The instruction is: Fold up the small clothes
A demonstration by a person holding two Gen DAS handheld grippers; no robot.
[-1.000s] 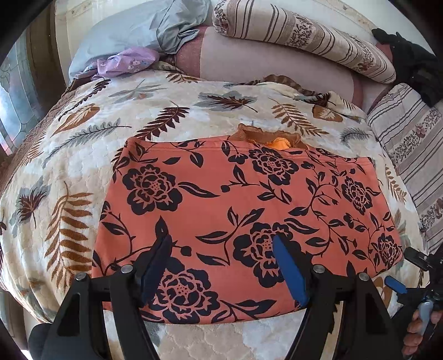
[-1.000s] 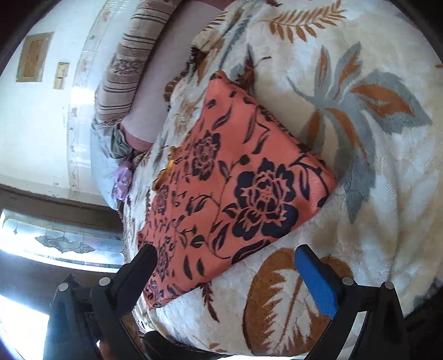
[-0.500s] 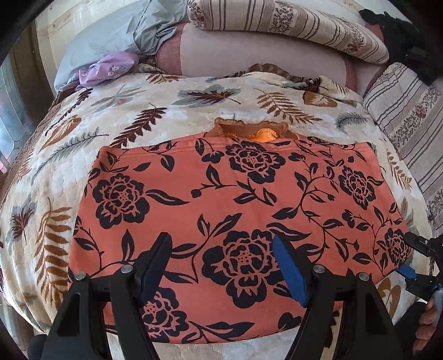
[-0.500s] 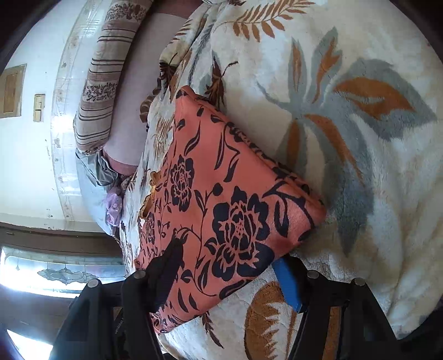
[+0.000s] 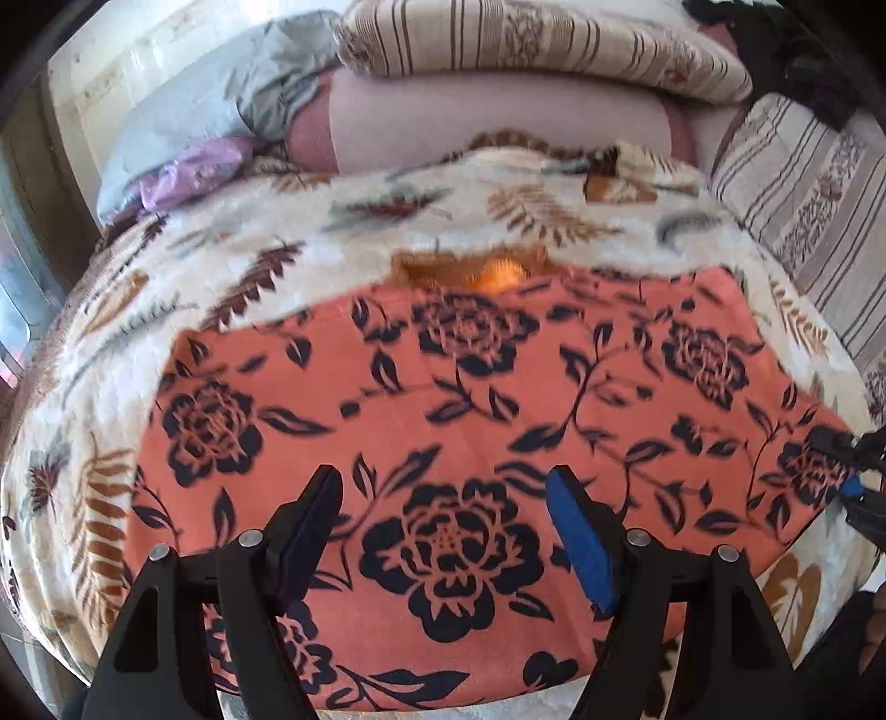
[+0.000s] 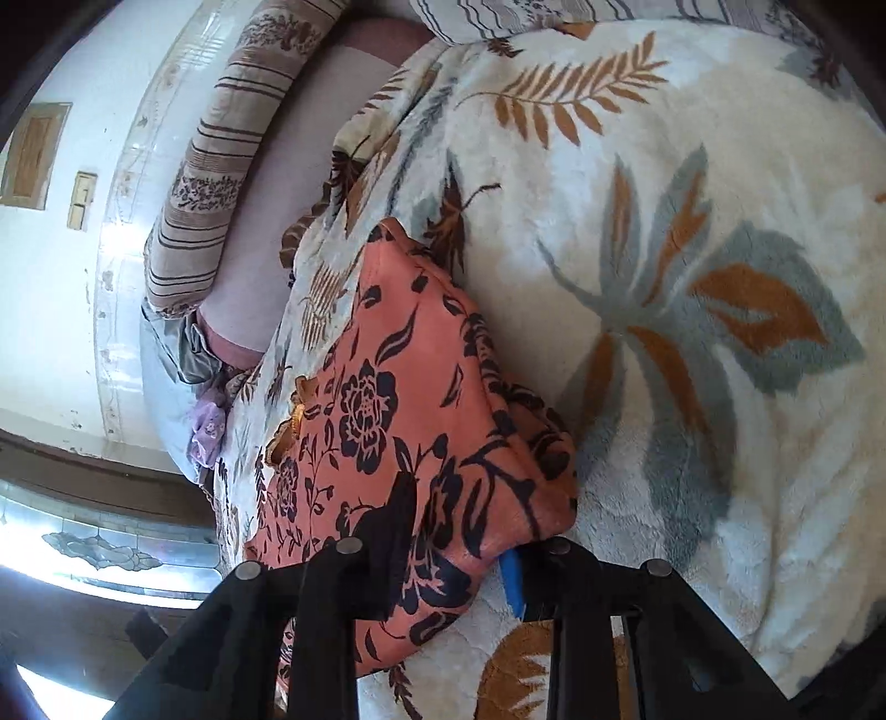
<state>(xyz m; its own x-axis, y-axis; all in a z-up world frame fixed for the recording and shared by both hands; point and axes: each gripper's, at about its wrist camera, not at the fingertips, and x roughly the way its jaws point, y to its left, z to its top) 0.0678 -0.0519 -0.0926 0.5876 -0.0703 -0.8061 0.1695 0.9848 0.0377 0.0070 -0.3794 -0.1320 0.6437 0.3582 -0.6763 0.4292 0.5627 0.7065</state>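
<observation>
A small orange garment with black flowers lies folded flat on the leaf-patterned blanket; an orange-brown piece sticks out at its far edge. My left gripper is open just above the garment's near part, holding nothing. My right gripper has closed on the garment's near right corner, the cloth bunched between its fingers. The right gripper also shows at the right edge of the left wrist view.
Striped pillows and a pink bolster lie at the head of the bed. A grey pillow and a lilac cloth lie far left. Another striped cushion is at right. Dark items sit far right.
My right gripper moved onto the garment's corner and closed on it. My left gripper moved forward over the garment and stayed open.
</observation>
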